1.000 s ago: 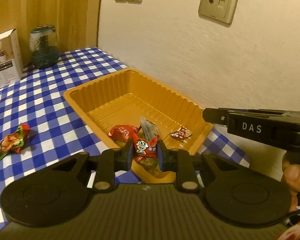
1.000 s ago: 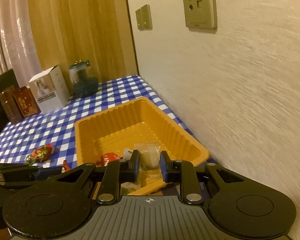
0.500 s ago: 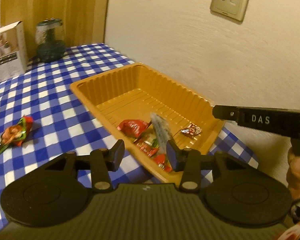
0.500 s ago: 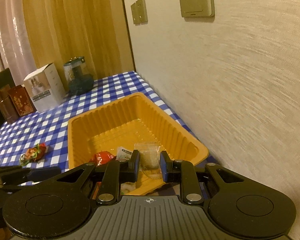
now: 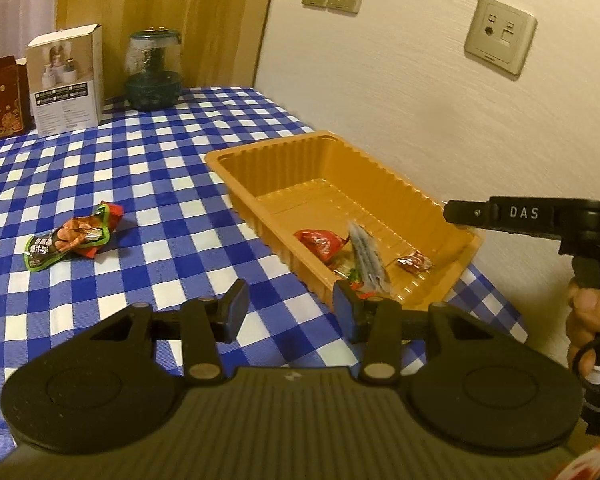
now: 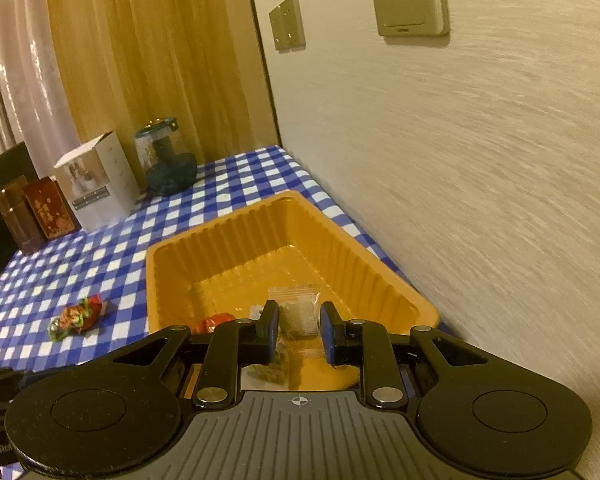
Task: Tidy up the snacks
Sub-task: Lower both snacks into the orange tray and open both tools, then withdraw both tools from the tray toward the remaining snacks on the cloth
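An orange plastic tray [image 5: 260, 176] stands on the blue checked tablecloth by the wall. It holds a red packet [image 5: 320, 242], a small red candy [image 5: 414, 262] and other wrappers. My left gripper [image 5: 290, 306] is open and empty over the tray's near corner. A green and red snack packet [image 5: 72, 238] lies on the cloth to the left, also in the right wrist view [image 6: 76, 318]. My right gripper [image 6: 299, 332] hangs over the tray [image 6: 220, 248] with a clear packet [image 6: 298, 314] between its parted pads; the pads do not press it. From the left wrist view the right gripper [image 5: 460, 213] reaches over the tray.
A white box [image 5: 66, 80], a dark red box [image 5: 0, 102] and a glass jar [image 5: 154, 68] stand at the back of the table. The wall with sockets [image 5: 500, 34] runs close along the tray's right side. The table edge is near the tray's front.
My left gripper let go of the red snack packet into the tray, opened wide and pulled back to the left. My right gripper's pads have parted around the clear packet.
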Demonstrator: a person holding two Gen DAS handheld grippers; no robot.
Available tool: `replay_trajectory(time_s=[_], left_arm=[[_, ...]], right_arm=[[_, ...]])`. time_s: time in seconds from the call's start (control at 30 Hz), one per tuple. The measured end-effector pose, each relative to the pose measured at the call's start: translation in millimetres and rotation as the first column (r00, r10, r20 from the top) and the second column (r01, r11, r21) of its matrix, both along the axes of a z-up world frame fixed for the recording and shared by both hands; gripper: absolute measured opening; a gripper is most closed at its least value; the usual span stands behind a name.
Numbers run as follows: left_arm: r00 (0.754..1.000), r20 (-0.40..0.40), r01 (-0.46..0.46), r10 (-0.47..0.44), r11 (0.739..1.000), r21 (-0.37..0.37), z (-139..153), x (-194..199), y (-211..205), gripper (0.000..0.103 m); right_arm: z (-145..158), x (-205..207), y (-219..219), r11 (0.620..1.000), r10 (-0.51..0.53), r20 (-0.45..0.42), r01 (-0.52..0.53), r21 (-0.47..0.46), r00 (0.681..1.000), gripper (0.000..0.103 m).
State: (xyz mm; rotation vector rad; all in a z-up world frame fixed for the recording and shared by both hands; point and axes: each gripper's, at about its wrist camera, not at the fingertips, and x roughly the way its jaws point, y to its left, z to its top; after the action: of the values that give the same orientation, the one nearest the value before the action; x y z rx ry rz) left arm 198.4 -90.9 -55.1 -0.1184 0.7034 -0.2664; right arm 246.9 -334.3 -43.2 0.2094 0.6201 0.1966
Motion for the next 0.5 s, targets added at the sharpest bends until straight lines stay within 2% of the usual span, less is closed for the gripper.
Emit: replay_trajectory(time_s=[0.07,0.1,0.13,0.17,0.33,0.5], left_arm=[[1.0,-0.002,-0.009,0.009,1.0,-0.002,-0.5,-1.0,2.3,0.045],[1.0,-0.001,-0.012,0.012,1.0,-0.001,-0.4,-2.0,3.9,0.047],[1.0,0.0,-0.016,0.016,1.0,0.0,-0.2,-3.5,5.8,0.048],[1.0,-0.001,-0.02,0.02,1.0,-0.001,-0.5,-5.1,7.6,0.048],[0.999,-0.017,-0.052,0.052,0.998,-0.019,0.8,-18.5,18.6,0.054],[0.997,-0.026,-0.075,0.075,0.997,-0.028,7.0,-39.4,28.0,0.06]], right_arm=[[-1.4,2.9,-0.3,1.0,-0.002,-0.004,0.002,0.015,1.0,0.026],[-1.3,1.6,-1.3,1.0,-0.016,0.004,0.016,0.014,1.0,0.04],[-1.0,-0.9,-3.3,0.999,-0.028,0.01,0.028,0.021,1.0,0.059],[-0.9,-3.8,-5.5,0.999,-0.04,0.013,0.04,0.033,0.999,0.066],[-1.3,-23.5,-13.3,0.995,-0.083,-0.02,0.084,0.053,0.996,0.068],[4.7,-50.2,-7.7,0.994,-0.08,-0.041,0.083,0.071,0.996,0.068]])
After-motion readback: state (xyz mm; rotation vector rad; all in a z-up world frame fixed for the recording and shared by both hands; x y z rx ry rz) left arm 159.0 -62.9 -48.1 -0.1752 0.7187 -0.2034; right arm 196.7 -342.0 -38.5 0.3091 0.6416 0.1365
